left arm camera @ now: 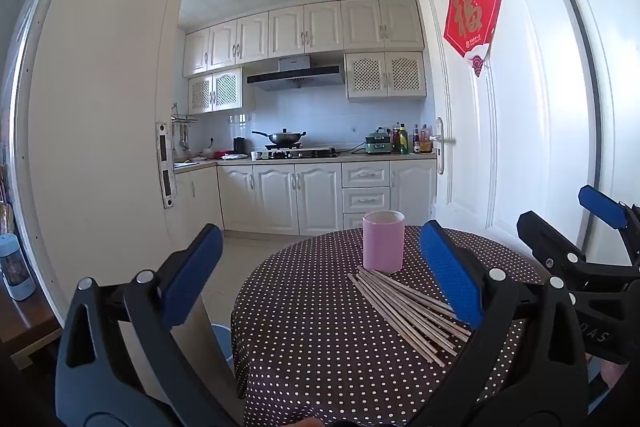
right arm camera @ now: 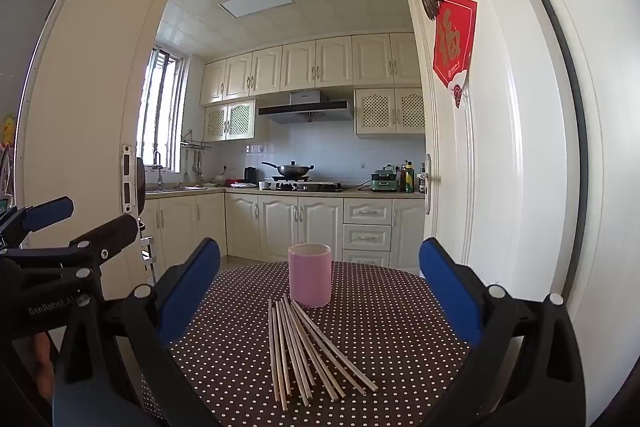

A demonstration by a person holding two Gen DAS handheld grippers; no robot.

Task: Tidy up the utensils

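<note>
A pink cylindrical cup (left arm camera: pixel 383 241) (right arm camera: pixel 310 275) stands upright on a round table with a brown polka-dot cloth (left arm camera: pixel 312 327) (right arm camera: pixel 400 339). Several wooden chopsticks (left arm camera: pixel 404 311) (right arm camera: pixel 304 347) lie fanned on the cloth in front of the cup. My left gripper (left arm camera: pixel 320 267) is open and empty, held above the table's near left edge. My right gripper (right arm camera: pixel 320 275) is open and empty, held over the near edge, facing the chopsticks and cup. The right gripper shows at the right edge of the left wrist view (left arm camera: pixel 572 227), and the left gripper shows at the left of the right wrist view (right arm camera: pixel 84 223).
A white door (left arm camera: pixel 480 107) (right arm camera: pixel 460 147) with a red hanging stands open just right of the table. A white door frame (left arm camera: pixel 100 147) is to the left. A kitchen counter (left arm camera: pixel 304 157) with a wok lies beyond. A blue bin (left arm camera: pixel 222 339) sits below the table's left edge.
</note>
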